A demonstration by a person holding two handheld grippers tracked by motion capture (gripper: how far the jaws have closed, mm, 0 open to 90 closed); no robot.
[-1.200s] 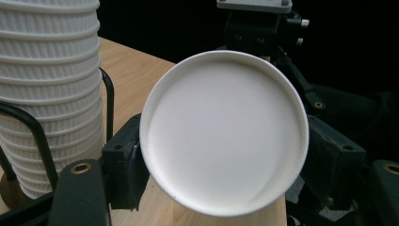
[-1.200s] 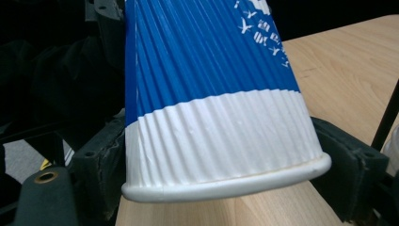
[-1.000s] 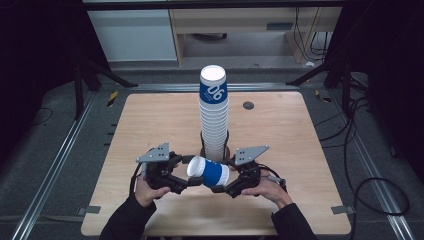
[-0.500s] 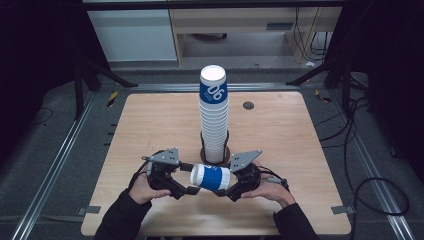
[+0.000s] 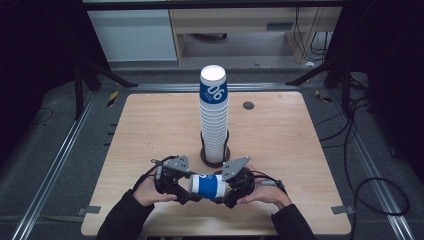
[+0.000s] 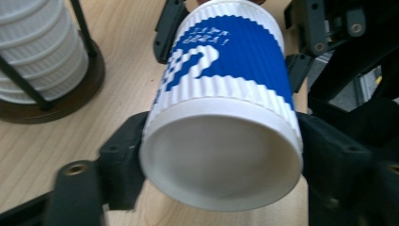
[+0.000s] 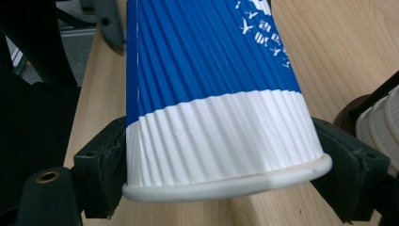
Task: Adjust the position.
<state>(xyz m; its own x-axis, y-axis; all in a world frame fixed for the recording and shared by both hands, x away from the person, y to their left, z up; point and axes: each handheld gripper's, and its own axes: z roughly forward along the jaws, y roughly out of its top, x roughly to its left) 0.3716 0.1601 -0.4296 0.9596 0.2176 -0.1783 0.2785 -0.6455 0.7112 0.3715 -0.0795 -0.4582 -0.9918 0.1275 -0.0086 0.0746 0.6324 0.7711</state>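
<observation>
Blue-and-white ribbed paper cup point(image 5: 209, 184) lying sideways just above the counter point(image 5: 150, 135), near its front edge, gripped from both ends. Left hand-held gripper point(image 5: 187, 186) at the cup's base end point(image 6: 221, 160), jaws just closed in from wide, black pads pressing on either side of the white bottom band in the left gripper view: grasping the cup. Right hand-held gripper point(image 5: 224, 189) at the rim end point(image 7: 226, 186), jaws clamped on the white band just above the rolled lip: also grasping the cup. Left hand point(image 5: 147, 190) and right hand point(image 5: 265, 192) coming in from the counter's near edge, dark sleeves behind them.

Directly behind the held cup, close by: tall stack of like cups point(image 5: 214, 117) standing upright in a dark wire holder with a round base point(image 5: 216, 156). Stack rising well above both grippers. Holder base near the gripper tops, apart from the cup. Same stack at the upper left of the left gripper view point(image 6: 42, 52) and at the right edge of the right gripper view point(image 7: 379, 117).

Farther back on the counter, right of the stack, a small dark round disc point(image 5: 248, 105), well apart. Black cables trailing from the right gripper across the counter point(image 5: 272, 184). Beyond the counter, metal rails point(image 5: 65, 150), black stand legs point(image 5: 100, 75), cables on the grey floor point(image 5: 372, 190), pale cabinets point(image 5: 135, 35).
</observation>
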